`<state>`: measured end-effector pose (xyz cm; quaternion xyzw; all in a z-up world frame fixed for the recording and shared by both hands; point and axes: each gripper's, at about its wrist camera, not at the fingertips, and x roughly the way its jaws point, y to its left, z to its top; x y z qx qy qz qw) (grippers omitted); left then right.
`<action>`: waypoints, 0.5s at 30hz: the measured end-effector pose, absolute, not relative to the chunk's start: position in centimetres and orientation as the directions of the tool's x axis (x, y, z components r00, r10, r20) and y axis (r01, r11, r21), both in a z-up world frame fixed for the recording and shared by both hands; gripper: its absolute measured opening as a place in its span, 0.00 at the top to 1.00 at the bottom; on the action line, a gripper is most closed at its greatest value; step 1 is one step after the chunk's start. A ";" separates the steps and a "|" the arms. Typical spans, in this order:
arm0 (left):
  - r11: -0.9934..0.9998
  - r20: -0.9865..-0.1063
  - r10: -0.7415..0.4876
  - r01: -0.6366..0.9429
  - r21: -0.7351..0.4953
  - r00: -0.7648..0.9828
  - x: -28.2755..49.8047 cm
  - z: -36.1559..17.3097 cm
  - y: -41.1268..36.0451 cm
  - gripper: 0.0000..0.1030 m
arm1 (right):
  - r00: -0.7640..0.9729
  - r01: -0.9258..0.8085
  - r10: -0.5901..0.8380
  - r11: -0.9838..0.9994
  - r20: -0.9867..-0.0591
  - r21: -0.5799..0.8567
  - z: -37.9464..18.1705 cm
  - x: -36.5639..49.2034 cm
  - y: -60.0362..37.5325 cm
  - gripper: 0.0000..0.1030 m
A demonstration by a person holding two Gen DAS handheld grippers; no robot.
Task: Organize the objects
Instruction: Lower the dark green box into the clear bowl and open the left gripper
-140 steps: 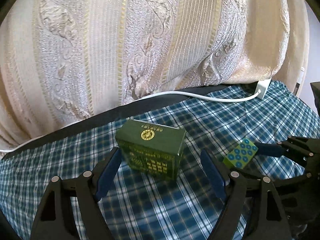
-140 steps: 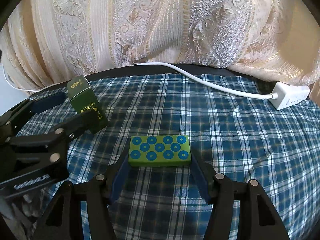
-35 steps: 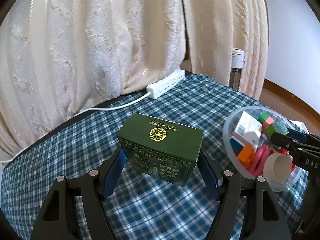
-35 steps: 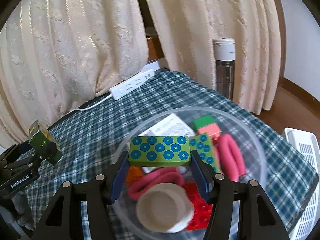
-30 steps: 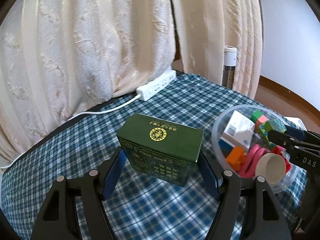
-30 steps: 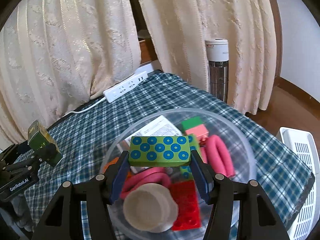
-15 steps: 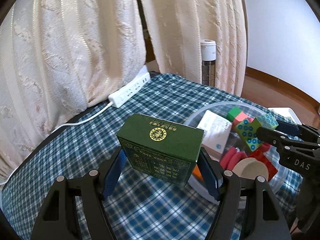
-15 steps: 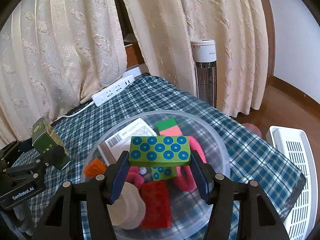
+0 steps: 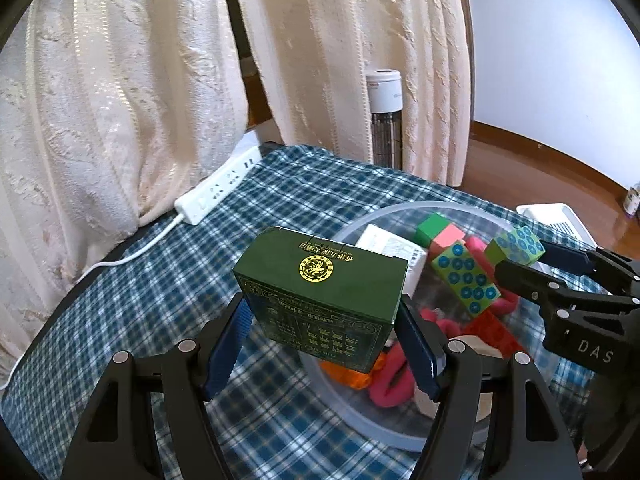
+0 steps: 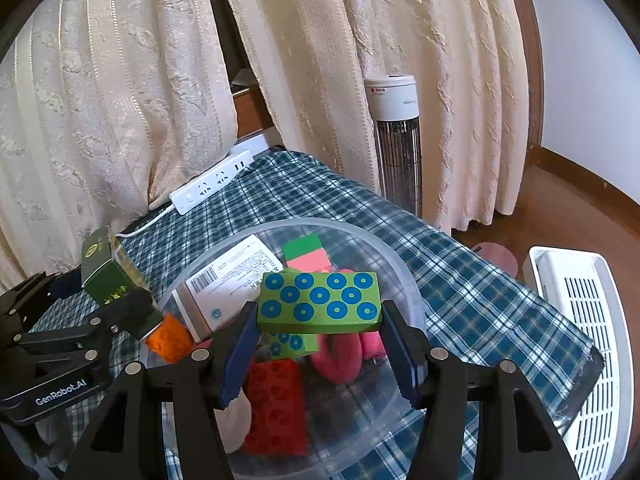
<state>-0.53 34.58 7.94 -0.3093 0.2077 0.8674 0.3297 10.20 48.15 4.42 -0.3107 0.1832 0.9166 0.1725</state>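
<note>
My left gripper (image 9: 324, 344) is shut on a dark green box (image 9: 320, 296) with a gold seal, held in the air over the near-left rim of a clear plastic bowl (image 9: 360, 416). My right gripper (image 10: 320, 344) is shut on a green block with blue dots (image 10: 318, 303), held above the middle of the bowl (image 10: 404, 276). The block also shows at the right of the left wrist view (image 9: 514, 246), and the green box at the left of the right wrist view (image 10: 108, 276). The bowl holds a second dotted green block (image 9: 464, 280), a white box (image 10: 228, 280), pink rings (image 10: 340, 356), a red brick (image 10: 276, 408) and other toys.
The bowl stands on a blue plaid cloth (image 10: 460, 280) near the table's right end. A white power strip (image 9: 218, 192) with its cord lies at the back by cream curtains (image 9: 120, 80). A tower heater (image 10: 398, 140) and a white basket (image 10: 580, 320) stand on the floor beyond the edge.
Both grippers lifted their objects off the cloth and carried them rightward to the bowl. In the last half second the green box has come over the bowl's rim.
</note>
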 end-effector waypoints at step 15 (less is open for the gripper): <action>-0.633 -0.730 0.534 -0.774 -0.011 -0.426 -1.5 7.1 36.5 0.28 | -0.747 -0.433 0.197 -0.869 -0.635 0.240 4.1 10.4 48.8 0.39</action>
